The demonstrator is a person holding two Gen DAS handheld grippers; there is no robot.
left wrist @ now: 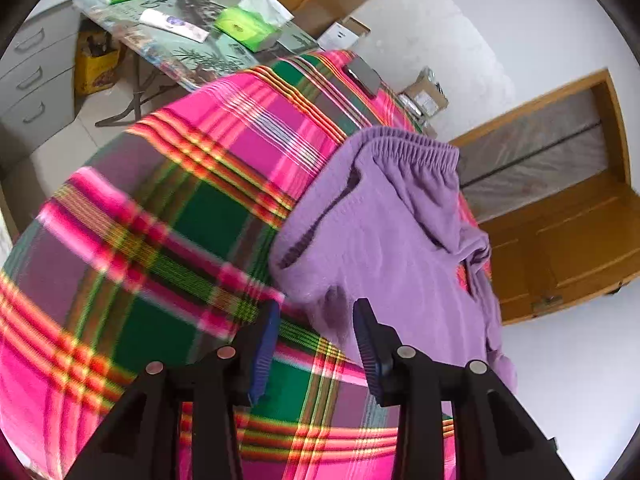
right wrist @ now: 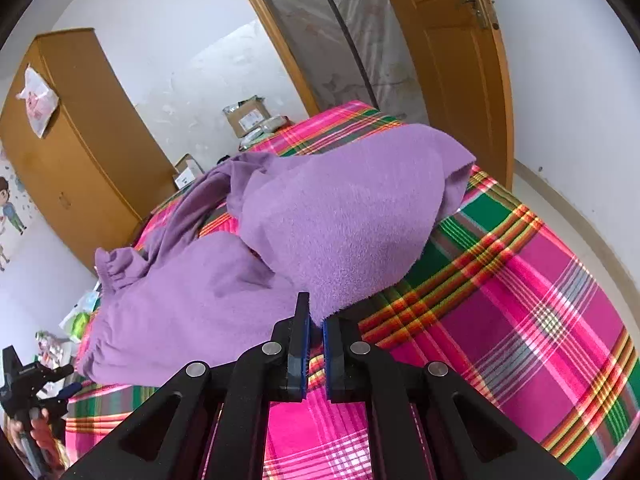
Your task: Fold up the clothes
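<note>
Where plaid blanket (left wrist: 168,208) covers bed, wardrobe (right wrist: 76,152) behind.

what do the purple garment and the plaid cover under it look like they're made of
Purple garment: probably fleece or terry knit, matte, judging by its fuzzy nap and gathered elastic band.
Plaid cover: likely thin woven cotton or a blend, since it lies smooth and flat with woven-looking stripes.

We see trousers (left wrist: 384,232) lying on a bed (left wrist: 160,216), a phone (left wrist: 364,76) behind them, a table (left wrist: 168,40) beyond.
</note>
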